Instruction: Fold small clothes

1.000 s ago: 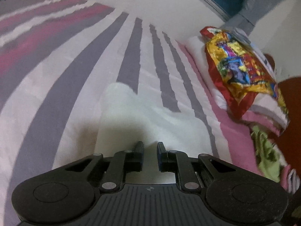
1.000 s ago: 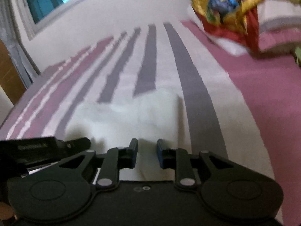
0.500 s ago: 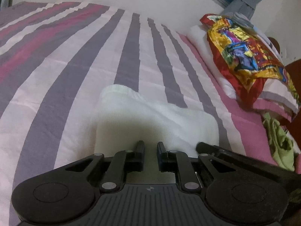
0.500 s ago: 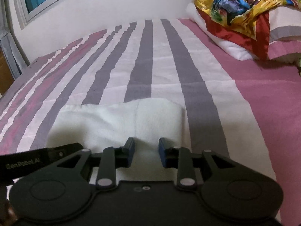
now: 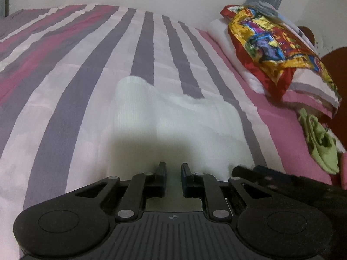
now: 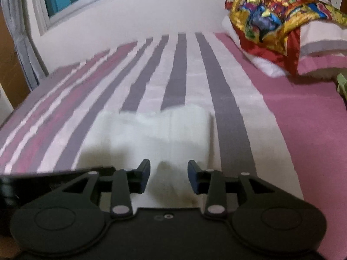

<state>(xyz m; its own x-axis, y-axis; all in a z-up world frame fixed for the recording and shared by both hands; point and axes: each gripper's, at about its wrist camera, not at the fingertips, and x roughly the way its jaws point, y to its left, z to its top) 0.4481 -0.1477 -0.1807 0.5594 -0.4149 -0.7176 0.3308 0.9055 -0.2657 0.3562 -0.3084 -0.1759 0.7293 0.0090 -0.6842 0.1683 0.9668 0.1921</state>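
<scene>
Ahead of both pairs of fingers, on the striped bedspread (image 5: 65, 99): one white garment (image 5: 173, 117), ribbed, already doubled over, flat on the bed.

Left gripper (image 5: 173, 169): fingers close together with a narrow gap showing between them; whether they pinch the near edge of the cloth cannot be told, as that edge runs under the tips. The garment begins right at these fingers and stretches away from them and off to their right.

White garment, long axis: crosswise to both pairs of fingers, running left to right. A thicker, raised portion sits at its left end in the left wrist view; in the right wrist view (image 6: 151, 134) the right end finishes in a straight edge just beyond the right fingers.

Right gripper (image 6: 169, 169): fingers spreading apart, nothing pressed between the pads; the cloth lies below and beyond the gap. Judged the arm letting go.

Judgement: both hands stand at the garment's near long edge, left hand over its left half, right hand over its right half, about equally near.

Beyond, to the right of the fingers: colourful printed cloth (image 6: 282, 8) on white pillows (image 5: 227, 41); green garment (image 5: 318, 143) at the bed's edge.
</scene>
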